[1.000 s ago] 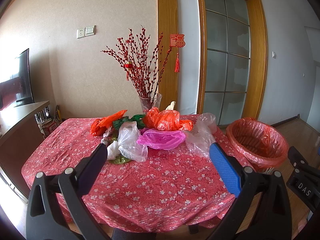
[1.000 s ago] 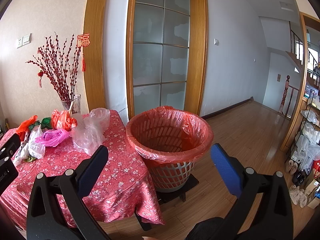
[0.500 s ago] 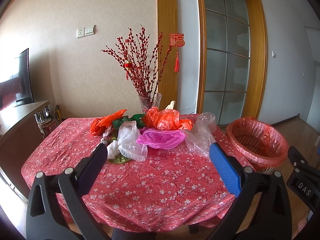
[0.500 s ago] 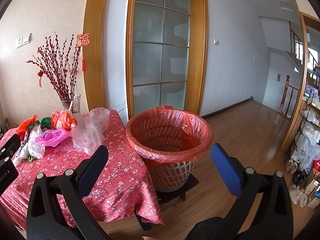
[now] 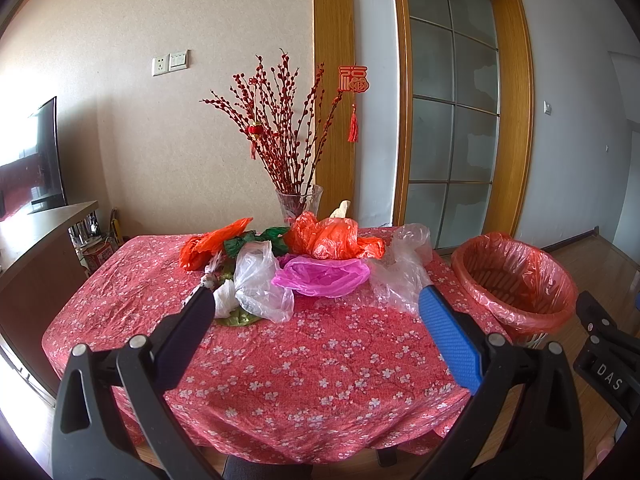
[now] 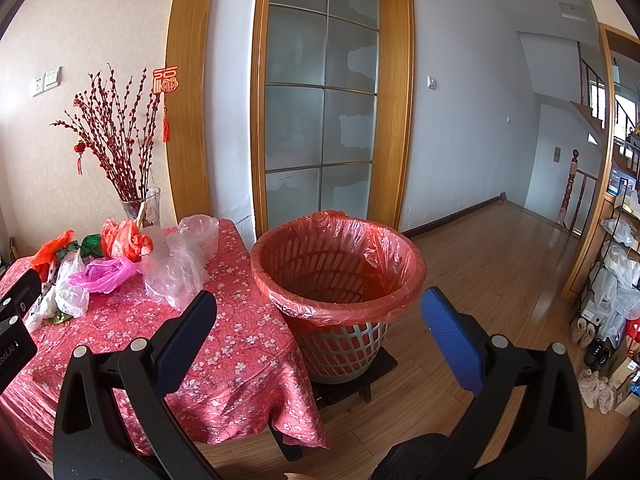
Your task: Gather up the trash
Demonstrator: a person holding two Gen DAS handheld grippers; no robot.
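Note:
Crumpled plastic bags lie in a pile at the far side of the red floral table (image 5: pixel 320 364): a pink bag (image 5: pixel 322 276), an orange bag (image 5: pixel 334 238), a second orange bag (image 5: pixel 208 244), a green bag (image 5: pixel 256 240), a white bag (image 5: pixel 258 282) and a clear bag (image 5: pixel 402 276). A white basket lined with a red bag (image 5: pixel 514 280) stands right of the table; it also shows in the right wrist view (image 6: pixel 338 276). My left gripper (image 5: pixel 314 304) is open and empty, short of the pile. My right gripper (image 6: pixel 320 312) is open and empty, facing the basket.
A glass vase with red branches (image 5: pixel 298 204) stands behind the pile. A dark cabinet (image 5: pixel 36 240) is left of the table. Wooden floor (image 6: pixel 500 264) stretches right of the basket, with a shelf of bags and shoes (image 6: pixel 616 300) at the far right.

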